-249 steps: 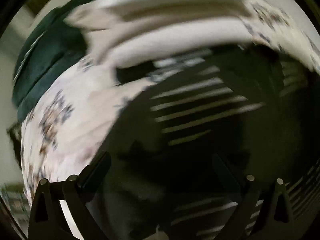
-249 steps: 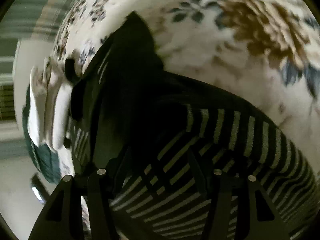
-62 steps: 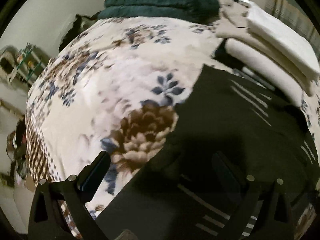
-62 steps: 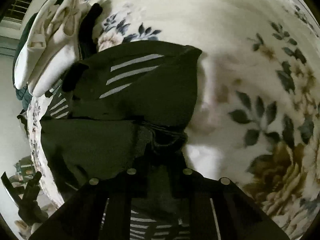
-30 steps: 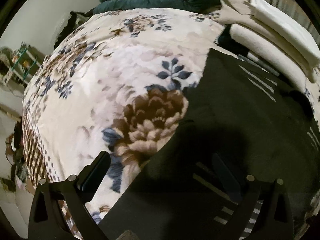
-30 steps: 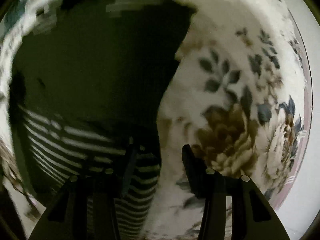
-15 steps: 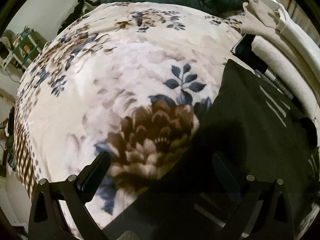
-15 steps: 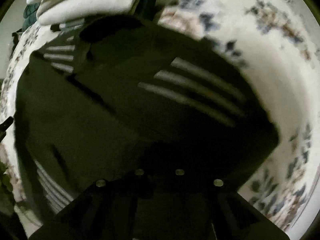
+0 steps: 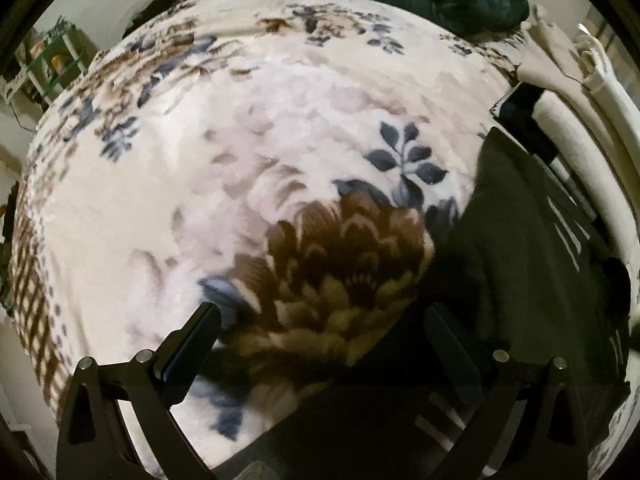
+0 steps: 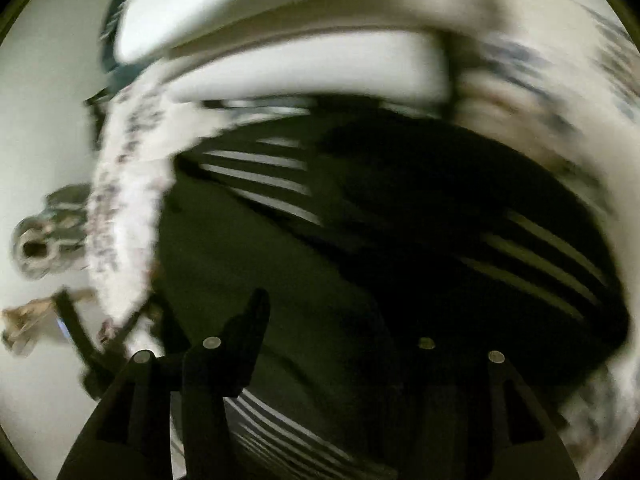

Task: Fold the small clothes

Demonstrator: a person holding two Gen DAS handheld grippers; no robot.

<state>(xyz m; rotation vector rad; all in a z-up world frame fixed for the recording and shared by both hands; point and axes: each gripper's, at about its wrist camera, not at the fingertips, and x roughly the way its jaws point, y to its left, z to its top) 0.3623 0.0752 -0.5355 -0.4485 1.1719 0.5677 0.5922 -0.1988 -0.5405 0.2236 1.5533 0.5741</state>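
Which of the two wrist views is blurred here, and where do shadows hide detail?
Right wrist view: heavy motion smear across the dark striped garment and folded white cloths. Left wrist view: mostly sharp on the floral blanket; shadow hides the garment near the left gripper.

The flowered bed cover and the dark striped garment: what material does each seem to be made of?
Flowered bed cover: likely plush fleece, matt and fuzzy; the printed petals have soft, blurred edges and a short pile shows.
Dark striped garment: seems a soft matt knit, perhaps cotton jersey; it lies limp in flat folds without shine. The exact fibre cannot be told.
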